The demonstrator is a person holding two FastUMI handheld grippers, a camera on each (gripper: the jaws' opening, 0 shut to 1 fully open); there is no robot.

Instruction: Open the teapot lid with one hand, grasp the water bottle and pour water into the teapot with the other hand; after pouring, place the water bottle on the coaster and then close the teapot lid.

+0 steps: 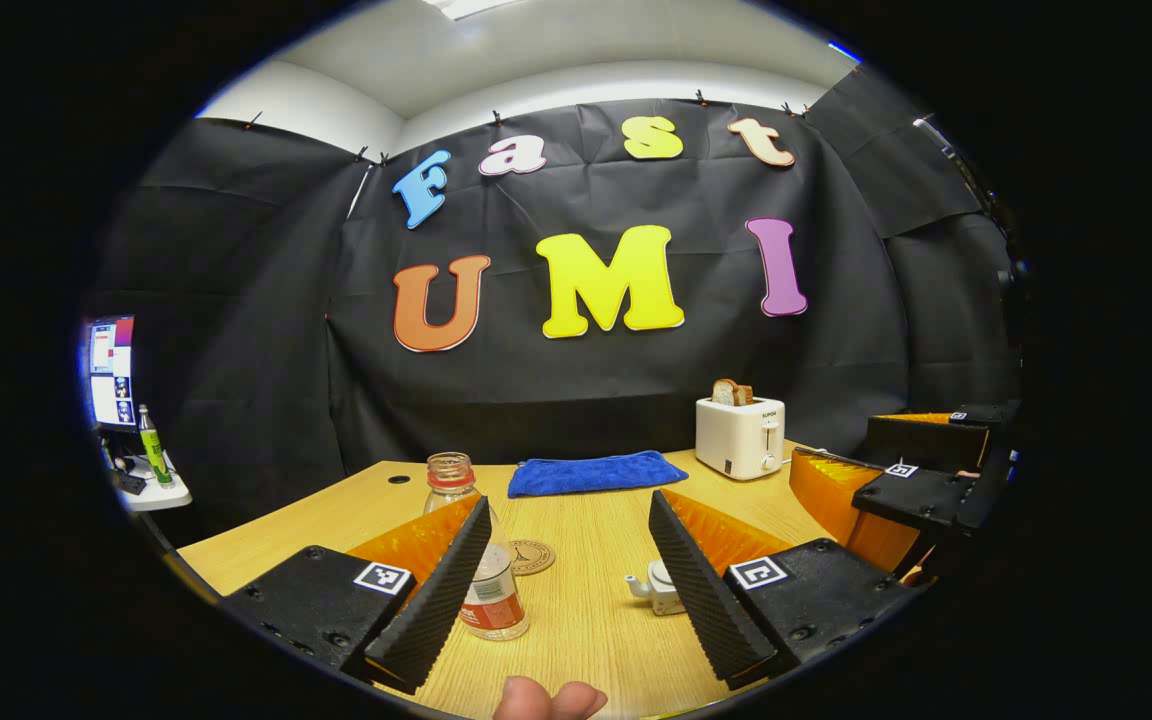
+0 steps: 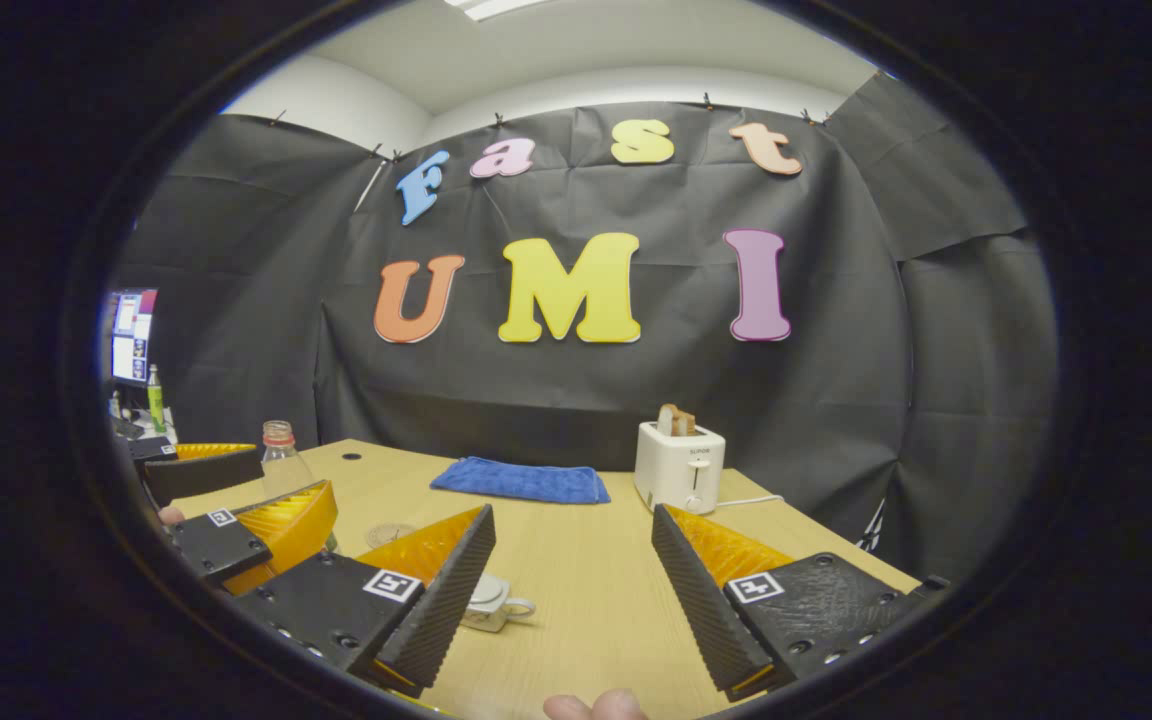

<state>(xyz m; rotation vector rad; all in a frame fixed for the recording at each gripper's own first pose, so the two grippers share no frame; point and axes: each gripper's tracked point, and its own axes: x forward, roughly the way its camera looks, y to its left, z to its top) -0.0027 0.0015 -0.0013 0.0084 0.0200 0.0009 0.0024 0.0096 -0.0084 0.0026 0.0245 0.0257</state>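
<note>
Nothing of the task done yet, judging by how things lie: both grippers hovering above the bench [image 1: 596, 620] with fingers spread wide and empty. Left gripper [image 1: 568, 575] aimed between the water bottle [image 1: 476, 560] and the teapot [image 1: 658, 585]; bottle standing upright, cap off, just behind the left finger, partly covered by it. Coaster [image 1: 531, 556] lying flat and bare just beside the bottle, toward the middle of the bench. Teapot small and white, spout poking out from behind the right finger, most of its body hidden there. Right gripper [image 2: 573, 590] also held open, the teapot [image 2: 496, 598] peeking out beside its left finger with handle showing and lid apparently on, though hard to make out for certain. Bottle [image 2: 281, 455] seen again farther off, behind the other gripper's orange and black body. Still to come, then: lifting the lid, grasping the bottle, pouring, setting the bottle on the coaster, closing the lid. Water level in the bottle not clear through the plastic. Farther back, a folded blue cloth [image 1: 596, 472] and a white toaster [image 1: 739, 436] with bread in its slot, well apart from the working spot. Fingertips of the holding hand [image 1: 548, 698] cut off at the bottom edge.
</note>
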